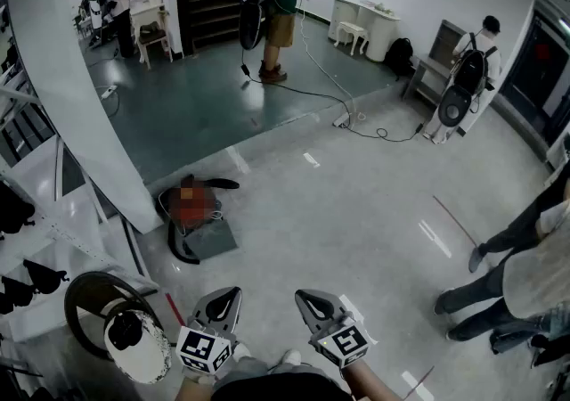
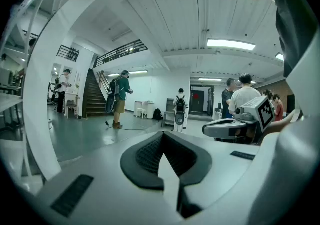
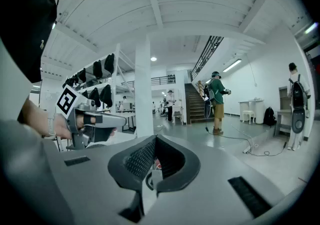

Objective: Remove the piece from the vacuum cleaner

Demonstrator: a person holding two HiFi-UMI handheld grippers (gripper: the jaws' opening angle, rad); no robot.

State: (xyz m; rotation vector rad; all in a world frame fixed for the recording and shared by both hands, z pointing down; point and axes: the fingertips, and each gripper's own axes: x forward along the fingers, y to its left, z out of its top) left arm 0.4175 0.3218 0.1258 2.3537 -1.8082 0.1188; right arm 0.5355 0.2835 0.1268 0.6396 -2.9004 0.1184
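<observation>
Both grippers are up and side by side, close to the person's body at the bottom of the head view. The left gripper [image 1: 224, 299] points forward and just a touch down, with its marker cube at the back. The right gripper [image 1: 312, 303] sits at the same angle, the two tips near each other but apart.

In the left gripper view the jaws [image 2: 165, 158] are pressed together with nothing between them. The right gripper [image 2: 235, 127] floats level off to that side.

The right gripper view shows the same: jaws [image 3: 155, 163] closed and empty. The left gripper [image 3: 95, 123] is alongside with a hand wrapped round its handle.

The vacuum [image 1: 189, 185] is down on the floor ahead and a little left of the grippers, well apart from both. It rests partly on a grey mat [image 1: 221, 241] at the foot of the white pillar [image 1: 71, 87], its black hose [image 1: 178, 249] curling round the near side. Neither gripper touches it.
</observation>
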